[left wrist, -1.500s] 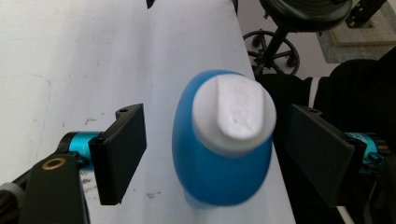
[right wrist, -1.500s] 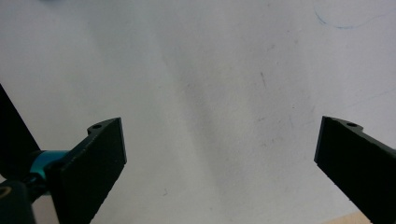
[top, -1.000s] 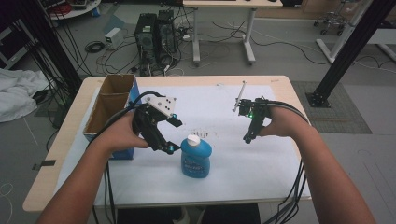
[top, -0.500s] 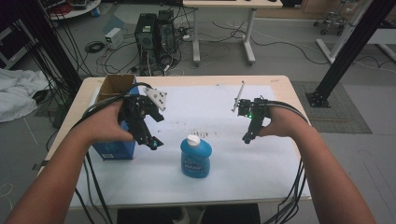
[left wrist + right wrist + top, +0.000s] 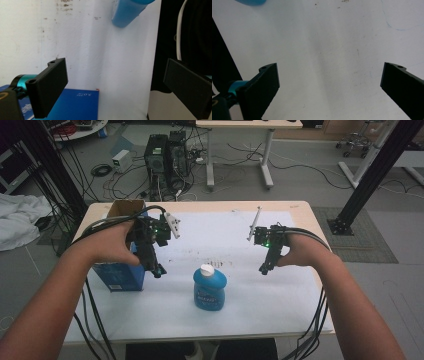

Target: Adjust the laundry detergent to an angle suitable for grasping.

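Observation:
A blue bottle [image 5: 210, 290] with a white cap stands upright on the white paper [image 5: 225, 240] near the table's front middle. My left gripper [image 5: 156, 270] hangs to its left, apart from it and in front of a blue box [image 5: 119, 277]. Its jaws have just been opening and stand open with nothing between them. In the left gripper view [image 5: 116, 72] the bottle [image 5: 127, 11] lies beyond the jaws and the box [image 5: 75, 105] below them. My right gripper [image 5: 263, 268] hovers right of the bottle, open over bare paper [image 5: 329, 72].
The blue box has an open brown cardboard top [image 5: 122, 209] and stands at the table's left edge [image 5: 85, 227]. Cables trail from both grippers over the front edge. On the floor behind the table stand computer towers [image 5: 165, 155] and another desk.
My left gripper has drawn back to the left and up, away from the bottle's cap, with its jaws spreading. The bottle stays standing. The right gripper has not moved.

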